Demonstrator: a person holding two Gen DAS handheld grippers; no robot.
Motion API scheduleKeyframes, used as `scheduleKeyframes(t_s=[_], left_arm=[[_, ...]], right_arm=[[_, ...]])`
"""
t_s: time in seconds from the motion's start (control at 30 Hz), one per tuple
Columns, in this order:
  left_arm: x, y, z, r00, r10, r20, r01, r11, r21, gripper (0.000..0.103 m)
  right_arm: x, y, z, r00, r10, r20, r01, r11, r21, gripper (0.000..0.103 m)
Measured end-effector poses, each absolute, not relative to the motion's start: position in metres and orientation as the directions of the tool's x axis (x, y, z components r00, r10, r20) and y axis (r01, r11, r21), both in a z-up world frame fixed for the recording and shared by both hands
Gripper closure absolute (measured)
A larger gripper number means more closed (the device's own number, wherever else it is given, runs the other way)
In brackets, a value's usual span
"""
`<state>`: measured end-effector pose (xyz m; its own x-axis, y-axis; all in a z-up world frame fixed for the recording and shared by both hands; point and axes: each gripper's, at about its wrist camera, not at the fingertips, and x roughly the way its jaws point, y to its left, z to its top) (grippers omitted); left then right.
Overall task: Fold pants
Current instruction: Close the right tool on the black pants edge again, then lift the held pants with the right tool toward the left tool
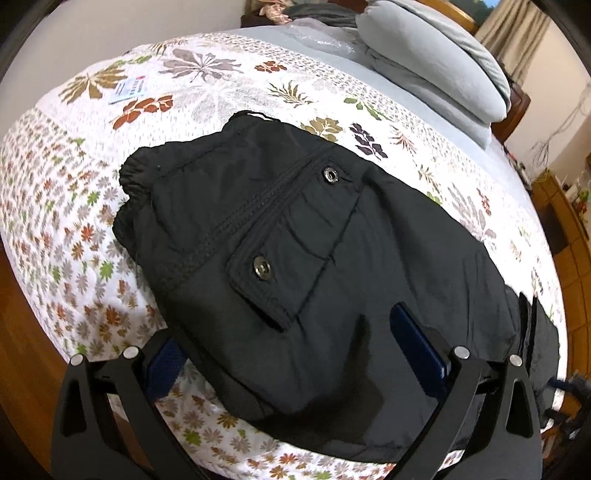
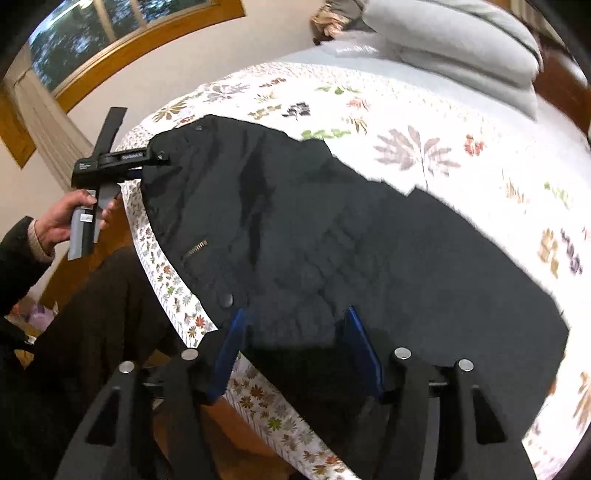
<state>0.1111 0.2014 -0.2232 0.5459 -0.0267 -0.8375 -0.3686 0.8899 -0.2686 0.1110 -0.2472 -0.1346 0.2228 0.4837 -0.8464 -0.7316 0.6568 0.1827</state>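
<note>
Black pants point(image 1: 314, 258) lie folded on the floral bedspread point(image 1: 92, 206), with a flap pocket and two snaps facing up. My left gripper point(image 1: 291, 347) is open, its blue pads point(image 1: 417, 339) spread wide over the near edge of the pants. In the right wrist view the same pants point(image 2: 332, 240) stretch across the bed. My right gripper point(image 2: 295, 332) is open, its blue pads point(image 2: 360, 343) on either side of a bunched hem at the bed edge. The left gripper point(image 2: 162, 157) shows there at the far end of the pants, held by a hand.
Grey pillows and folded bedding point(image 1: 436, 55) sit at the head of the bed. A small card point(image 1: 129, 90) lies on the spread. Wooden floor point(image 1: 22, 314) borders the bed. A window point(image 2: 110, 33) is behind, and the person's legs point(image 2: 92, 332) stand by the bed edge.
</note>
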Motion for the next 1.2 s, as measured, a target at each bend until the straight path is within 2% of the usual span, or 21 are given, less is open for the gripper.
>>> scheduleKeyframes(t_s=[0.1, 0.37, 0.63, 0.87, 0.93, 1.2], left_arm=[[0.109, 0.197, -0.220, 0.539, -0.004, -0.842, -0.349, 0.909, -0.227, 0.002], [0.107, 0.202, -0.219, 0.563, -0.026, -0.826, -0.323, 0.913, -0.250, 0.002], [0.109, 0.215, -0.224, 0.580, -0.074, -0.811, -0.295, 0.909, -0.293, 0.002], [0.110, 0.223, -0.231, 0.588, -0.091, -0.803, -0.282, 0.908, -0.309, 0.002], [0.111, 0.227, -0.232, 0.591, -0.099, -0.801, -0.288, 0.901, -0.323, 0.002], [0.111, 0.243, -0.238, 0.634, -0.184, -0.751, -0.280, 0.851, -0.445, 0.002]], right_arm=[[0.122, -0.235, -0.123, 0.240, 0.489, -0.839, -0.730, 0.661, 0.177, 0.045], [0.143, -0.197, -0.133, 0.214, 0.519, -0.827, -0.714, 0.661, 0.230, 0.045], [0.185, -0.095, -0.122, 0.047, 0.579, -0.814, -0.847, 0.455, 0.275, 0.045], [0.234, -0.002, -0.118, -0.072, 0.591, -0.803, -0.885, 0.333, 0.324, 0.044], [0.246, 0.025, -0.120, -0.107, 0.593, -0.798, -0.889, 0.303, 0.344, 0.038], [0.276, 0.110, -0.138, -0.235, 0.530, -0.815, -0.902, 0.195, 0.386, 0.035]])
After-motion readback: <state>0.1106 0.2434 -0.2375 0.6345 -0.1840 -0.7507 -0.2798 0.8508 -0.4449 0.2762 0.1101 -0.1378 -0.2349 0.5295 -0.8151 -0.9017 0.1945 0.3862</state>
